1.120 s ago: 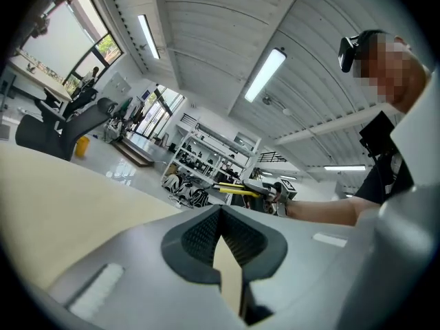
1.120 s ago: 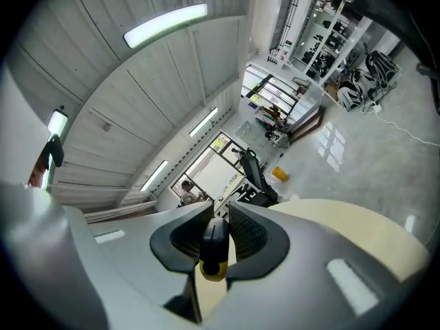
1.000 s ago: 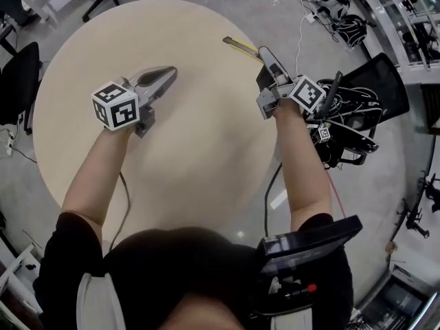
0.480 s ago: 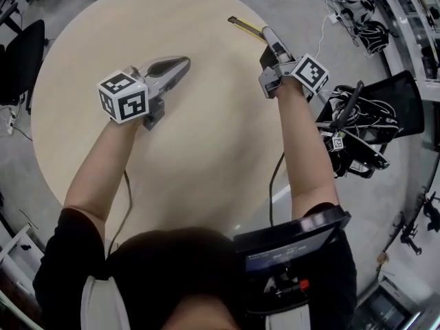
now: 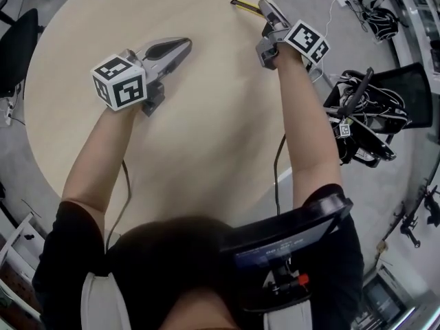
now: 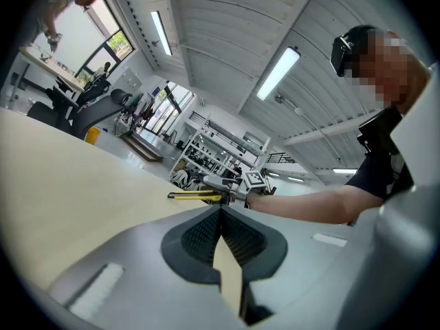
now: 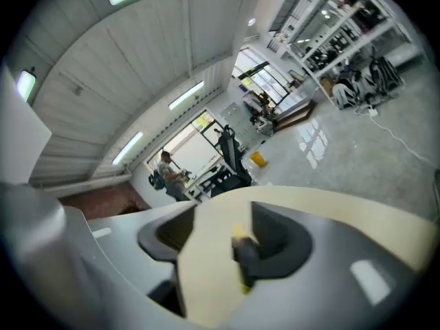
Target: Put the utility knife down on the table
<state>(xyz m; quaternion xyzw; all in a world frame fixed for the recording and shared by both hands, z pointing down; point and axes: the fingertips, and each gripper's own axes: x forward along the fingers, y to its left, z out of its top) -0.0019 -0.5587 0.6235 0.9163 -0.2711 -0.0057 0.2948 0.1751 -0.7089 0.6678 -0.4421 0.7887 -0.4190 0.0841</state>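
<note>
The yellow and black utility knife (image 5: 245, 5) lies low over the round beige table (image 5: 206, 129) near its far edge, sticking out leftward from my right gripper (image 5: 265, 10). In the right gripper view the knife (image 7: 242, 249) rests against the right-hand pad. The jaws are opening, and bare table shows between the knife and the other pad. My left gripper (image 5: 184, 45) hovers over the table's middle left, shut with nothing in it (image 6: 221, 215). From there the knife (image 6: 196, 196) shows far off.
A black office chair (image 5: 375, 108) draped with cables stands right of the table. Another dark chair (image 5: 17, 47) is at the left edge. The table's rim curves close behind the right gripper. A person (image 7: 165, 170) stands far off by desks.
My right gripper has carried the knife away from me toward the far edge and down toward the tabletop. The left gripper has sunk a little.
</note>
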